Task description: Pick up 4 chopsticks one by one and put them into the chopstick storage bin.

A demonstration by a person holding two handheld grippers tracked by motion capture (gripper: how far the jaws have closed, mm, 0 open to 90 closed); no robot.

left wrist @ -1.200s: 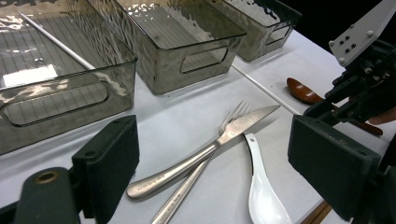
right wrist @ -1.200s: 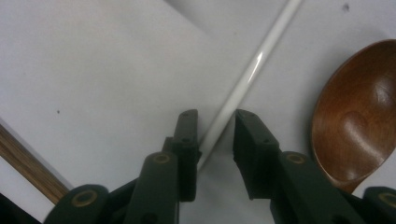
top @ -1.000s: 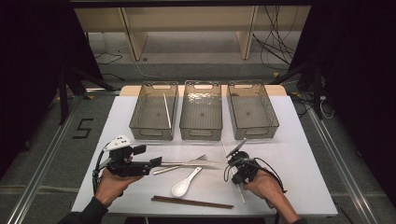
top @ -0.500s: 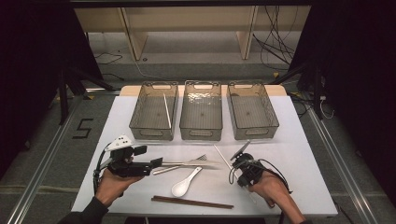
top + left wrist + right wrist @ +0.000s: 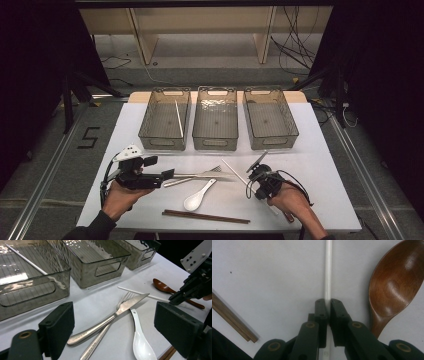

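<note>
On the white counter [image 5: 320, 165], the right gripper [image 5: 326, 305] has its fingers [image 5: 320, 312] pressed on a white chopstick [image 5: 328, 270], one pad on either side of the thin rod. They have just been closing, and now only the chopstick's width keeps them apart. The chopstick lies flat on the counter in front of the three bins and runs straight out from the fingertips in the right gripper view. In the high view it slants from near the fork tines down towards the right hand [image 5: 292, 202].

Just beside the chopstick lies a brown wooden spoon [image 5: 397, 287], bowl up, close to the right fingers but apart from them. A pair of brown chopsticks [image 5: 205, 216] lies near the counter's front edge.

The left gripper [image 5: 167, 175] rests low over the counter in the left hand [image 5: 117, 197], its fingers [image 5: 58, 326] spread wide with nothing gripped. Ahead of them lie a steel knife [image 5: 110, 317] crossing a steel fork [image 5: 100, 340], and a white ceramic soup spoon [image 5: 141, 342] just beside these.

Three smoky clear plastic bins stand in a row at the back. The left bin [image 5: 150, 135] holds another white chopstick [image 5: 178, 119]. The middle bin [image 5: 215, 145] and the right bin [image 5: 292, 130] stand beside it.
</note>
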